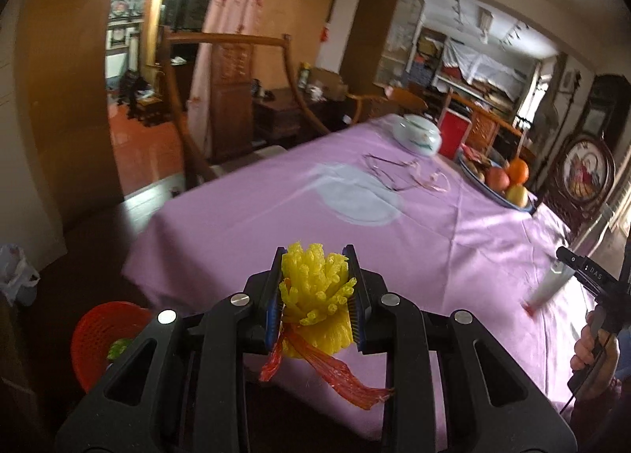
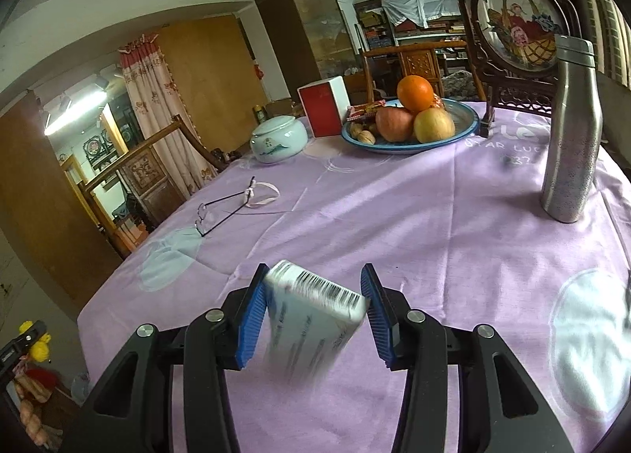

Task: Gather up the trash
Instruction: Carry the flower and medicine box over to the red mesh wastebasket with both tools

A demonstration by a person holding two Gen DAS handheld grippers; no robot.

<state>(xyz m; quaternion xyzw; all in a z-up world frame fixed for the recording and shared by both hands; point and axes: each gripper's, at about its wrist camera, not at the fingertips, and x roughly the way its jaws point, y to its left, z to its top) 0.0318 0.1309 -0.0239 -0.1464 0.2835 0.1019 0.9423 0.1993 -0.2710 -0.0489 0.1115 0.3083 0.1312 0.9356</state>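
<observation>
A table [image 2: 414, 216] draped in a lilac cloth fills a cluttered room with wooden chairs, a tall cabinet and a pink flowered curtain [image 2: 157, 98]. Toward the far side of the table a blue-rimmed plate [image 2: 461, 129] holds an orange, two apples, some walnuts and a wrapped snack. Just beside it stand a red and white box [image 2: 325, 111] and a pale lidded jar [image 2: 278, 139]. A pair of glasses [image 2: 221, 212] with a pink strap lies on the cloth, and a steel bottle [image 2: 572, 129] stands upright near the right edge. On the floor beside the table a red mesh basket [image 1: 104, 334] holds something green; its other contents cannot be made out. A white plastic bag [image 1: 17, 271] sits further off on the floor.

The left gripper [image 1: 317, 291] is clamped tight on a yellow foam net [image 1: 319, 295], a bunched, frayed mesh sleeve with a strip of red plastic [image 1: 335, 370] trailing beneath it, held near the table's edge and above the floor close to the basket.

The right gripper [image 2: 313, 307] stands about half open around a small white carton [image 2: 315, 319] printed with a barcode. The carton sits tilted between the blue pads [image 2: 250, 322] above the cloth, touching the left pad and very close to the right one; whether both press on it cannot be told.
</observation>
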